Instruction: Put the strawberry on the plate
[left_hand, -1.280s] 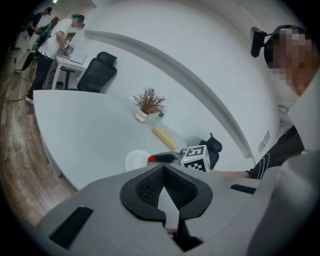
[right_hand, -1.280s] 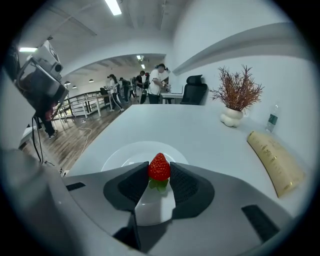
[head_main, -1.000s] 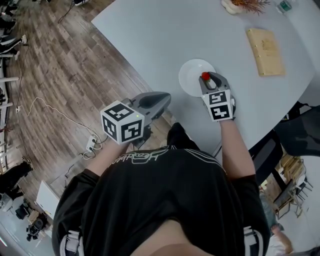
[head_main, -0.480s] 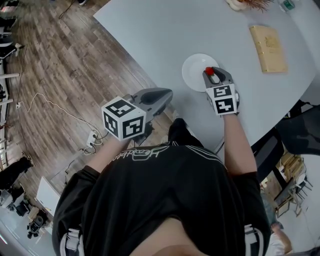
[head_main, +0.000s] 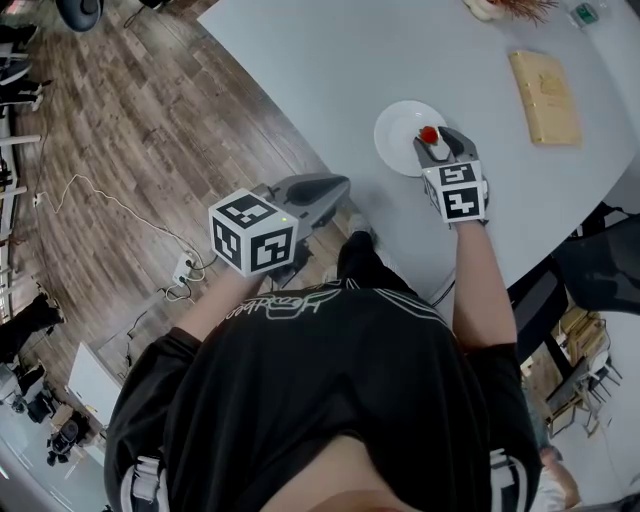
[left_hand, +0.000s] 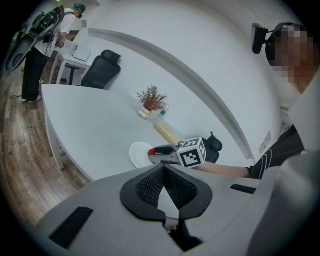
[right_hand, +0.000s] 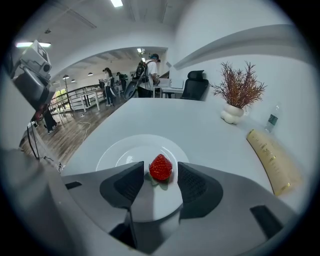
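My right hand-held gripper (head_main: 433, 142) reached over the near edge of the counter (head_main: 330, 70), its tips above the white plate (head_main: 393, 135). Its jaws were opening, released rather than clamped: the strawberry (right_hand: 160, 167) stood between the two pads, red tip up and green leaves underneath. There was a clear gap on its left side, and the right pad was very close to it. The berry sat on the near part of the plate, on the side toward me. The plate itself lay close to the counter's near edge.

My left hand-held gripper (head_main: 335, 188) was off the counter, just beside that same edge and above the wooden floor (head_main: 120, 120). In the left gripper view its jaws were clenched, the tips meeting with nothing between them.

A tan flat pack (head_main: 545, 97) lay toward the counter's right edge, well apart from the plate. A small white vase (right_hand: 231, 114) of dried twigs stood near the far edge.
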